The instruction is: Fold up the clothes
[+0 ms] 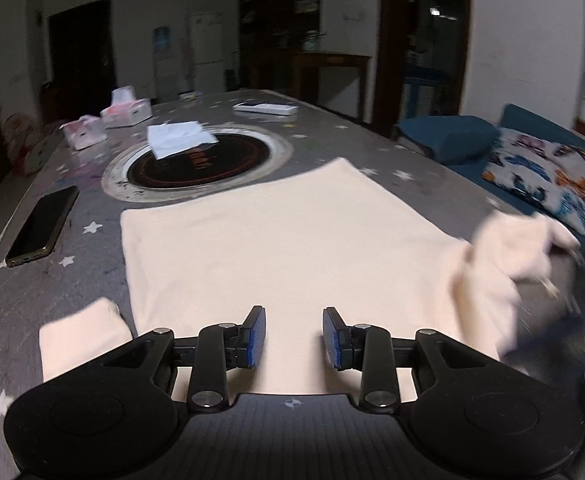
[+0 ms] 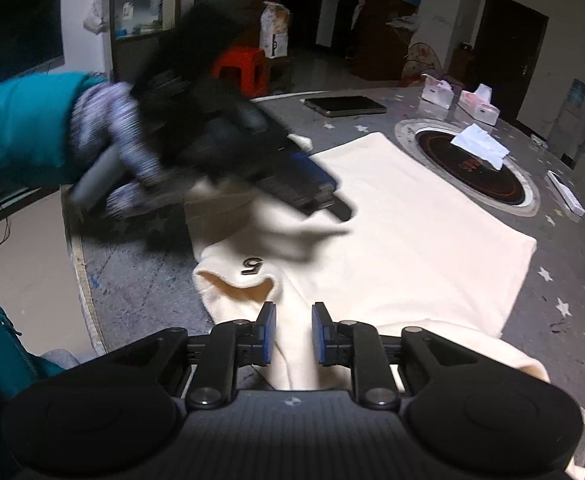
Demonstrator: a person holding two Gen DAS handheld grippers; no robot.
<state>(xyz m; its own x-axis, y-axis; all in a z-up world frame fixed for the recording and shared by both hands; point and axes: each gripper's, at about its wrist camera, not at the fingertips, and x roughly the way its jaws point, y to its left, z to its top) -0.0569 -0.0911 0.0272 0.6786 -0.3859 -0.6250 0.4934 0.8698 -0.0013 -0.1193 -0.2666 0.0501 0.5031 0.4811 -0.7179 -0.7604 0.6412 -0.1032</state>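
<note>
A cream shirt (image 1: 284,248) lies flat on the grey star-patterned table (image 1: 72,280), also in the right wrist view (image 2: 420,256). Its neckline with a small dark "5" mark (image 2: 251,266) shows near the table edge. One sleeve (image 1: 82,332) lies at the left. My left gripper (image 1: 293,336) is open just above the shirt's near part, holding nothing; it appears blurred in the right wrist view (image 2: 316,196). My right gripper (image 2: 291,334) is open, its jaws on either side of a raised fold of the shirt; in the left wrist view it is blurred at a lifted sleeve (image 1: 520,244).
A black phone (image 1: 42,226) lies at the table's left. A round inset burner (image 1: 200,160) with white paper (image 1: 178,138) on it sits mid-table. Tissue packs (image 1: 126,110) and a remote (image 1: 266,109) lie farther back. A blue sofa with cushions (image 1: 540,172) stands right.
</note>
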